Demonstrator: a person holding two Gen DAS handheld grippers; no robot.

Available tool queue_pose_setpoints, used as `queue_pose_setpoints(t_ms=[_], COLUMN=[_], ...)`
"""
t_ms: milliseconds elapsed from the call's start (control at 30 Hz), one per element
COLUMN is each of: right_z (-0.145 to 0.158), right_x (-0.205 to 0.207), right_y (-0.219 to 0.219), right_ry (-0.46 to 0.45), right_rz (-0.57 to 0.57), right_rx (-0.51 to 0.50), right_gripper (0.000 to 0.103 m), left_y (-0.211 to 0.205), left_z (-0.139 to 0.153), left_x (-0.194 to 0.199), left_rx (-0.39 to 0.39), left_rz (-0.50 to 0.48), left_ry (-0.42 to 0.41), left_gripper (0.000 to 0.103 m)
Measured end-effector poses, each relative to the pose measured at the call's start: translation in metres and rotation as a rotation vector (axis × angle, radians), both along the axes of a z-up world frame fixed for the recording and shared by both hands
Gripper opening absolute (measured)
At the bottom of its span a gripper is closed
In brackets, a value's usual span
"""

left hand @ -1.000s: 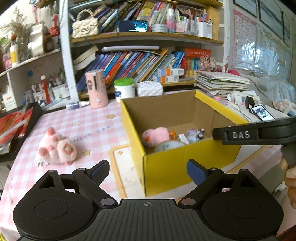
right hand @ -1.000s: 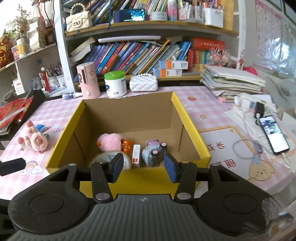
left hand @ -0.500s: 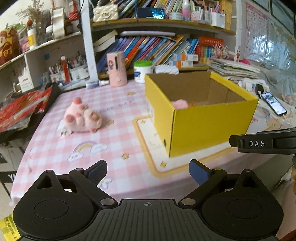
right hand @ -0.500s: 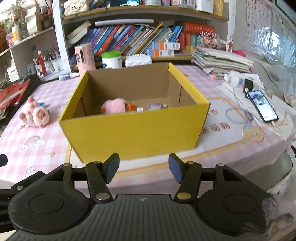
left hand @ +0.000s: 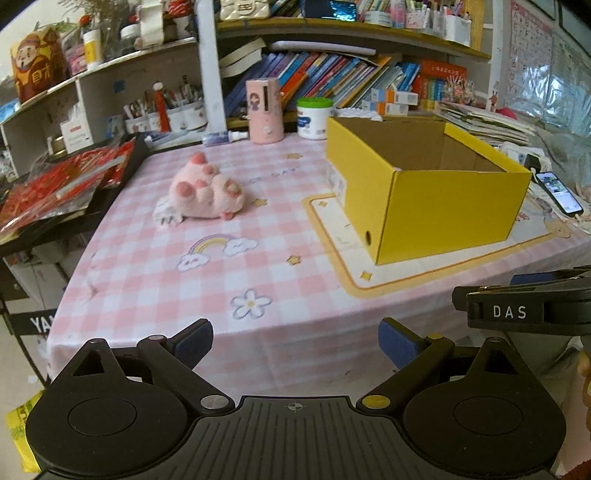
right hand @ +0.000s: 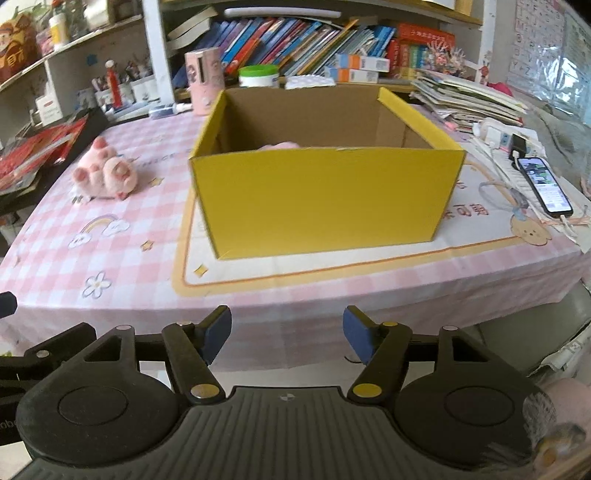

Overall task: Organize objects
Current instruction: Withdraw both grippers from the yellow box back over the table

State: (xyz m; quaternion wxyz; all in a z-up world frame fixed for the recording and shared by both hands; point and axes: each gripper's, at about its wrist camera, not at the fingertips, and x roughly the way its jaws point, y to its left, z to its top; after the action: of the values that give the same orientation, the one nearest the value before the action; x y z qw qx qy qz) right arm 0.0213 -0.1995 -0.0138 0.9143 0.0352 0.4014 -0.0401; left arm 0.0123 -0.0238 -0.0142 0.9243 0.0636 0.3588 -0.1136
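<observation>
While both claws gape empty, pink plush (left hand: 205, 192) lies well beyond left claw (left hand: 295, 341).

Checked table (left hand: 155, 280), yellow box (left hand: 450, 214), plush (left hand: 207, 192)

Open worktop (left hand: 207, 280) lies between its near edge and the pink plush toy (left hand: 205, 192) — the yellow box (right hand: 325, 199) walls off the right, shelves (left hand: 332, 33) behind.
</observation>
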Motion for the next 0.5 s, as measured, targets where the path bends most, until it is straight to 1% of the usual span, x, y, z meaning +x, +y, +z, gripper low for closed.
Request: queue_pose_setpoints(t_ms=[500], right_z=[-0.005], right_x=[-0.003], right_y=[0.061], right_ry=[0.018], right_rz=[0.153], right_rx=[-0.004], right_gripper=[0.073], left_y=[0.054], left_z=[0.000], left_x=[-0.018], left_rx=[0.005], left_rz=[0.116], left_ry=[0.002], left_gripper=[0.098])
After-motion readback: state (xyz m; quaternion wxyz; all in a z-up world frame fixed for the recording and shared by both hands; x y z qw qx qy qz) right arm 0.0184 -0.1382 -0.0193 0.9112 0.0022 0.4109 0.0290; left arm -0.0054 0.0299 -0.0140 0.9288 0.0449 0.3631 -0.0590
